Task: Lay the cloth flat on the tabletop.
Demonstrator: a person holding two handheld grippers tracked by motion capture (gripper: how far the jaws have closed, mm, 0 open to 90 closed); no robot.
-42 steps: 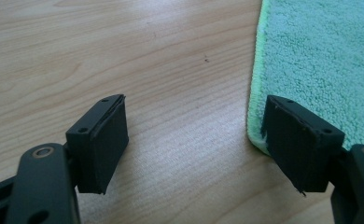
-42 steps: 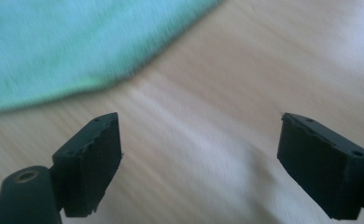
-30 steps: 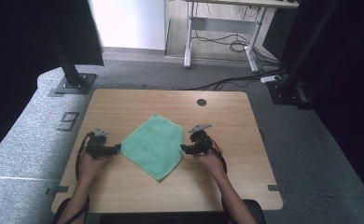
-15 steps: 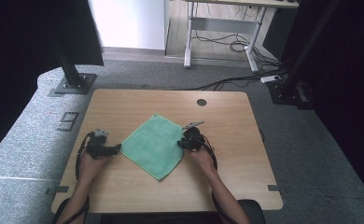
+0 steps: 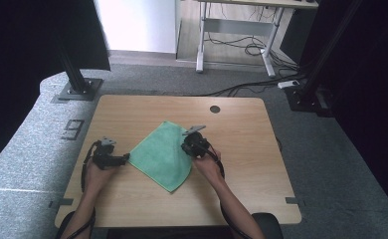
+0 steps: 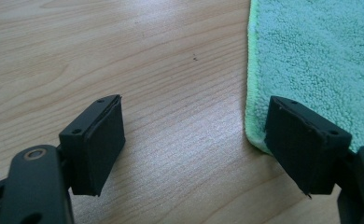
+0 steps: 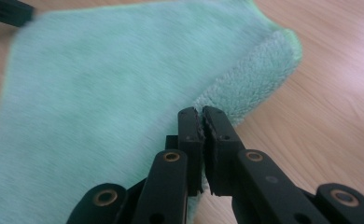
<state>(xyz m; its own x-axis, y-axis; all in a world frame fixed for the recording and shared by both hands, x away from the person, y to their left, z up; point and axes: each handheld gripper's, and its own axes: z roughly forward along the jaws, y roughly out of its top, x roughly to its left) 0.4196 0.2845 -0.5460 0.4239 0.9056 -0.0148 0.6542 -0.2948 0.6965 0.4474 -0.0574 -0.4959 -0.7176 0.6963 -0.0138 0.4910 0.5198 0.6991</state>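
On the cloth (image 5: 161,154), right tongs (image 7: 202,116) clamp its edge; left tongs (image 6: 194,140) gape.

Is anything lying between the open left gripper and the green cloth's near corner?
Nothing visible. The left gripper has its jaws apart over bare table, one jaw already at the cloth corner. The right gripper is shut on the opposite edge.

A light wooden tabletop (image 5: 132,109) with a round cable hole (image 5: 215,109) near its far edge stands on grey carpet (image 5: 326,149). Beyond it a white-legged desk (image 5: 237,30) stands over tangled cables (image 5: 242,47). Dark curtains (image 5: 28,55) hang left and right.
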